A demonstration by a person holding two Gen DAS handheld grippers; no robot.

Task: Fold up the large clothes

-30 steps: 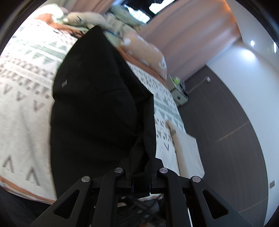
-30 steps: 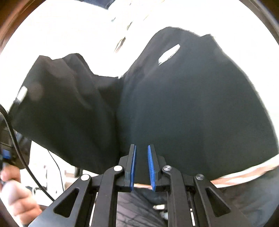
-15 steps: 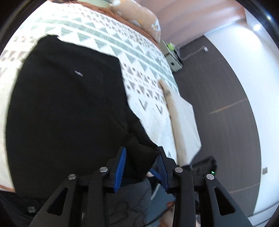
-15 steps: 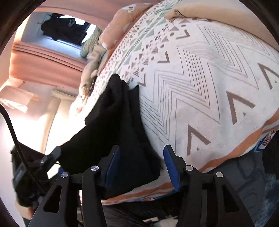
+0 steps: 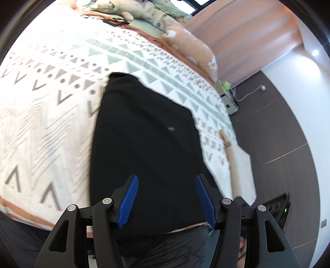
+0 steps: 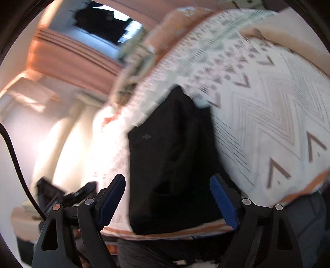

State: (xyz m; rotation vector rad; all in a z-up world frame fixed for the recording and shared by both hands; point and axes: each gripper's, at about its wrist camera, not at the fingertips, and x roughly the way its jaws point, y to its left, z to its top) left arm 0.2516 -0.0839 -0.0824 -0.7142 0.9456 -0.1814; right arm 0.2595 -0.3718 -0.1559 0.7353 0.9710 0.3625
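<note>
Fingers of the left gripper (image 5: pixel 166 199): blue ribbed pads (image 5: pixel 129 201) spread well apart, jaws having just been opening; nothing pinched, the pads standing clear above the near end of the black garment (image 5: pixel 148 148).

Fingers of the right gripper (image 6: pixel 168 201): blue pads (image 6: pixel 223 201) spread wider still, jaws likewise just opened; nothing held, the black cloth (image 6: pixel 173 165) showing through the gap beyond them.

Left to right in the left wrist view:
- Bedspread (image 5: pixel 41 127), white with grey and brown chevrons and triangles and an orange border at the near edge.
- Black garment, lying flat on the bedspread as a long folded panel running away from the gripper, with a small pale logo (image 5: pixel 171 128) near its right side and its near end reaching the bed's edge.
- Plush toys (image 5: pixel 123 10) and an orange pillow (image 5: pixel 193 47) at the far end of the bed.
- Beige folded cloth (image 5: pixel 237 165) at the bed's right edge.
- Pink curtain (image 5: pixel 247 35), dark floor (image 5: pixel 278 134) and white wall (image 5: pixel 309 86) beyond.

Right wrist view, blurred:
- Black cable (image 6: pixel 14 156) at far left.
- Garment in the middle, flat on the bedspread (image 6: pixel 278 115).
</note>
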